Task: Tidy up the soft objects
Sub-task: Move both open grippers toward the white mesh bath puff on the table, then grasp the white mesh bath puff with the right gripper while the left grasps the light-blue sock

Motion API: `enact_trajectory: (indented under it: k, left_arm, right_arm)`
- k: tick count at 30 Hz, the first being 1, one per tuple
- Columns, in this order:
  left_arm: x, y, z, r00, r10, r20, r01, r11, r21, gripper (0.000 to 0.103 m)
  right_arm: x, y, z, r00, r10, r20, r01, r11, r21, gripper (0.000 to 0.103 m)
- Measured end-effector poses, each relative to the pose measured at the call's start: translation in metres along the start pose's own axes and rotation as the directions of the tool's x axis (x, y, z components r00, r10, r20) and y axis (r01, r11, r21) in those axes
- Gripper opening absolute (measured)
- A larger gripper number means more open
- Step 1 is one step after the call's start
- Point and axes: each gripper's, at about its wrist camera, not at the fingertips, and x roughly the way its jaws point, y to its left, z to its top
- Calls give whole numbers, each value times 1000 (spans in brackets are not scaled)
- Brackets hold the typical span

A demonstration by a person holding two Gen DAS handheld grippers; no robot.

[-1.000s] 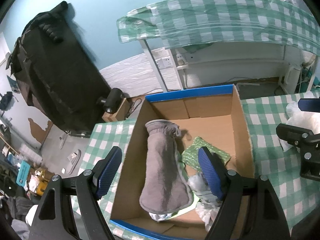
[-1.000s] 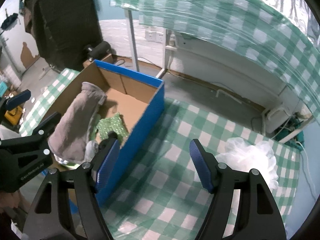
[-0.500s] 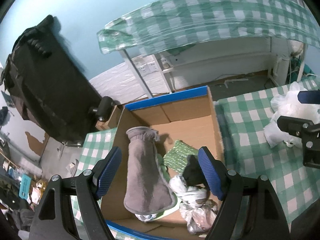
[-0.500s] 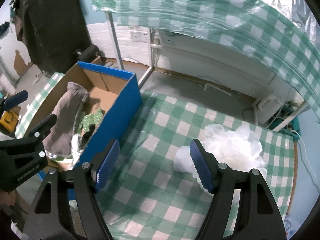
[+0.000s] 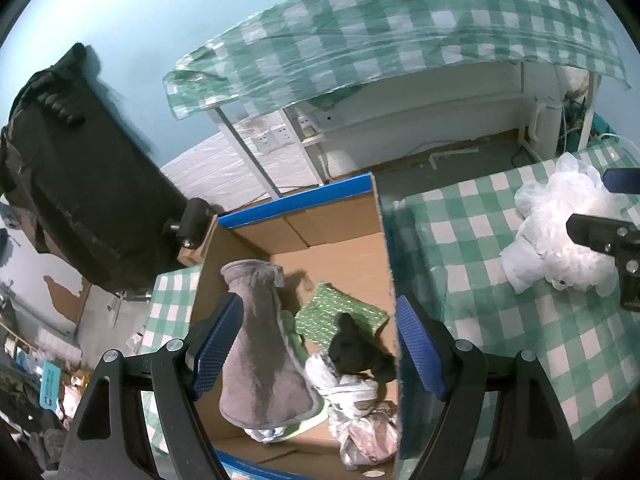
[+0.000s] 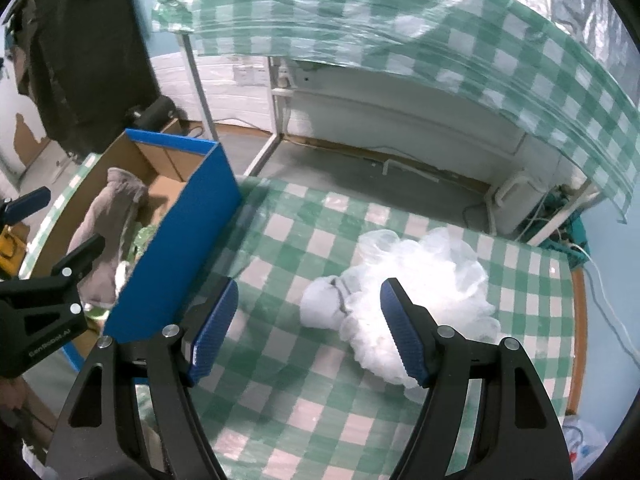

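A blue-sided cardboard box (image 5: pixel 344 248) sits on the green checked table. It holds a grey fleece mitt (image 5: pixel 260 344), a green patterned cloth (image 5: pixel 340 312), a black soft item (image 5: pixel 356 350) and crumpled white bags (image 5: pixel 360 408). My left gripper (image 5: pixel 318 346) is open and empty above the box. A white crumpled plastic bag (image 6: pixel 400 284) lies on the table to the right of the box (image 6: pixel 180 236); it also shows in the left wrist view (image 5: pixel 556 232). My right gripper (image 6: pixel 308 328) is open and empty just above and in front of the bag.
The table (image 6: pixel 304 400) carries a green checked cloth under clear plastic. A second covered table (image 6: pixel 400 28) stands behind, with a white heater (image 6: pixel 516 200) and cables on the floor. A black bag (image 5: pixel 80 168) hangs at the left.
Both grippers have shifted right. The box has slid left in both views and the white bag has come nearer the right gripper's fingers. A black item now shows in the box.
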Motion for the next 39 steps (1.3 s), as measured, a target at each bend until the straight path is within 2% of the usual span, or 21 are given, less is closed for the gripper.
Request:
enact_trajectory:
  k: [11, 16, 22, 27, 35, 39]
  left_arm:
    - [0, -36, 12, 999, -45, -13, 46, 997, 60, 80]
    - [0, -52, 19, 996, -83, -20, 85, 992, 88, 80]
    - [1, -73, 32, 993, -117, -17, 118, 983, 139, 81]
    - [17, -89, 44, 984, -167, -65, 175, 973, 152, 82]
    - [55, -113, 52, 978, -178, -106, 195, 962, 189, 82]
    - [72, -120, 54, 974, -184, -130, 207, 960, 189, 82]
  right_arm:
    - [2, -43, -11, 998, -53, -32, 53, 998, 25, 74]
    - [6, -59, -11, 995, -70, -64, 70, 998, -8, 74]
    - [13, -80, -6, 995, -31, -100, 35, 999, 32, 75]
    - [33, -90, -1, 987, -18, -162, 25, 999, 45, 78]
    - [75, -96, -3, 975, 28, -222, -1, 993, 120, 84]
    - [96, -98, -5, 969, 14, -247, 17, 992, 125, 86]
